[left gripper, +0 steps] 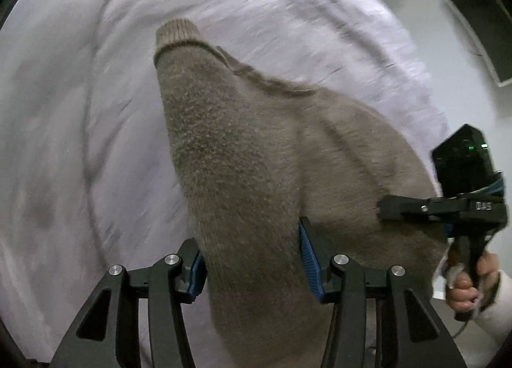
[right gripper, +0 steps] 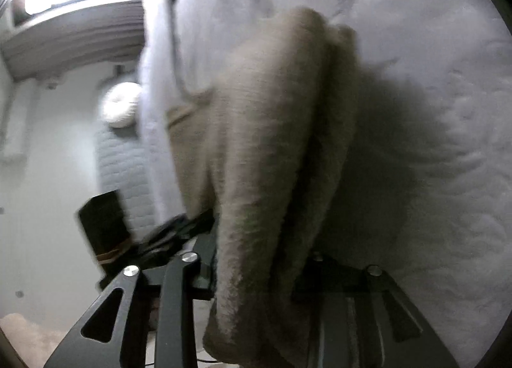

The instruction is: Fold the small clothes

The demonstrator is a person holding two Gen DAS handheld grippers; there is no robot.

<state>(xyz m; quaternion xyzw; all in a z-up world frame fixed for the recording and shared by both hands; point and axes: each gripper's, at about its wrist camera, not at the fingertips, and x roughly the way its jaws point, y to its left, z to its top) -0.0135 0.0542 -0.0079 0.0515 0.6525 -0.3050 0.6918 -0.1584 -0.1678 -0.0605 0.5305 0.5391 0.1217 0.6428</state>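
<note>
garment: taupe knit sweater (left gripper: 256, 160) is held up off the white bed cover (left gripper: 64, 112), hanging between both grippers; ribbed cuff (left gripper: 177, 32) is seen at the far end in the left wrist view
left gripper (left gripper: 252, 259): fingers set fairly wide, thick bunch of knit is passed between the blue pads (left gripper: 308, 259); far pad is pressed on the cloth, near pad partly hidden, so a firm clamp cannot be told
right gripper (right gripper: 259, 275): cloth is draped over and between the fingers, tips buried in it; grip is judged clamped on the knit, as seen from the left wrist view where the jaws are closed on the sweater's edge (left gripper: 393, 211)
step in hand: judged as lift-and-carry of a partly folded sweater, two layers seen hanging side by side in the right wrist view; both views blurred
next move: lowering onto the bed cover would be called for, layers kept aligned, edges laid flat before release
risk: thick knit may slip from the left side if the pinch is loose
containers: none seen; nothing is held in any bin or basket
background: dark box (right gripper: 102, 224) near the wall, contents cannot be told
</note>
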